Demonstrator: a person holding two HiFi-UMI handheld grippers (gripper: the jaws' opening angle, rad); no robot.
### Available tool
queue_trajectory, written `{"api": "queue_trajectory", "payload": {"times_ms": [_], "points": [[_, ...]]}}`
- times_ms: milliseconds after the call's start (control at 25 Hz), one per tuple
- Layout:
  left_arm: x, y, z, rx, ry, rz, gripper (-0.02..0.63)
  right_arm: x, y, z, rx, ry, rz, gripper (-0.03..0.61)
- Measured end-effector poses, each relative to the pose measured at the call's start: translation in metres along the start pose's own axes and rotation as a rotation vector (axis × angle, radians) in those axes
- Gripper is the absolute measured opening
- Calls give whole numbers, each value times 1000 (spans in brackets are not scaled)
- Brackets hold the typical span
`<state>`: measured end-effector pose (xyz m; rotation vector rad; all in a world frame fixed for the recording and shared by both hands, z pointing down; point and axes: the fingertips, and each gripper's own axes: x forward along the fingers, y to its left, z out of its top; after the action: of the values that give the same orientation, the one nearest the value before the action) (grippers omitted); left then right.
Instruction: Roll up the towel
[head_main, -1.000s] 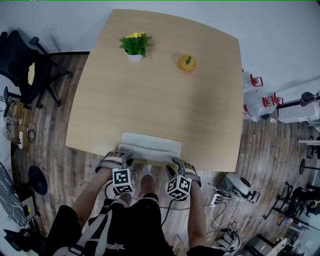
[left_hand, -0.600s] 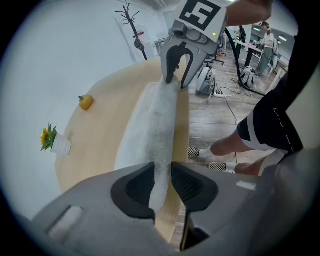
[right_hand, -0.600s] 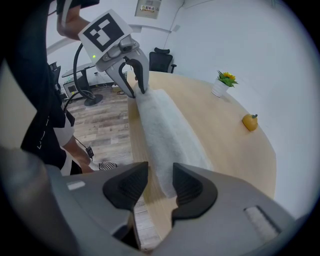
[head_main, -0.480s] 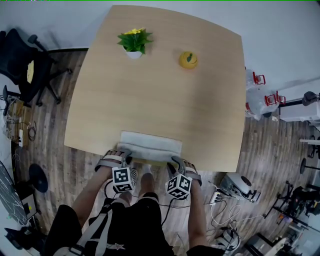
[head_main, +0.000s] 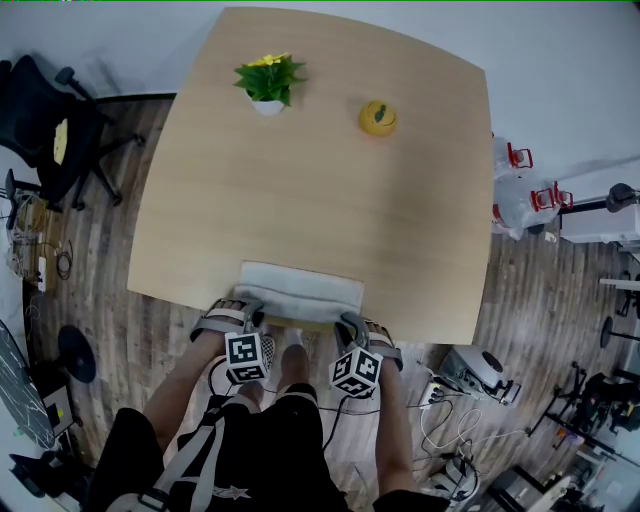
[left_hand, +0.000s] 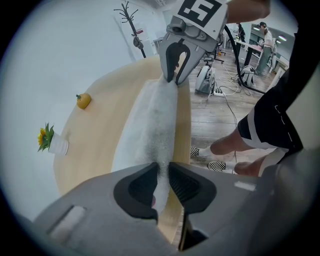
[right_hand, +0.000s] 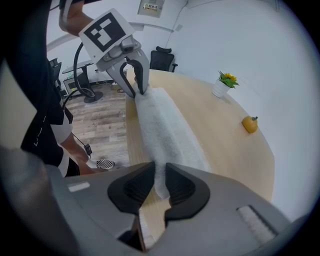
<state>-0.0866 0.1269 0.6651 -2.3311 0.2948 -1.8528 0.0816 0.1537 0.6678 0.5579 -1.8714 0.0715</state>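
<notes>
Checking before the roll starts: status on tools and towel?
Both jaws just closing: left tool and right tool pinch the towel at its near edge. Towel unrolled, by table's near edge. Plant and orange far off, path clear.

Left gripper, right gripper: side by side, both pointing steeply down, marker cubes toward body. Fingers of each just been closing; now pinched on near edge of towel, one gripper per end. Forearms bare, reaching forward, roughly parallel.
</notes>
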Motion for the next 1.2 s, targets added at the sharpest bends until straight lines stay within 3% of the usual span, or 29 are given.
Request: {"api": "queue_trajectory", "payload": {"times_ms": [200, 720, 1200], "points": [[-5, -2, 1, 6, 1, -8, 56, -3, 4, 0, 0, 1, 11, 55], [-23, -18, -2, 16, -5, -42, 52, -18, 26, 1, 9, 7, 52, 52], [-32, 6, 3, 14, -23, 20, 54, -25, 6, 10, 12, -1, 3, 54]]}}
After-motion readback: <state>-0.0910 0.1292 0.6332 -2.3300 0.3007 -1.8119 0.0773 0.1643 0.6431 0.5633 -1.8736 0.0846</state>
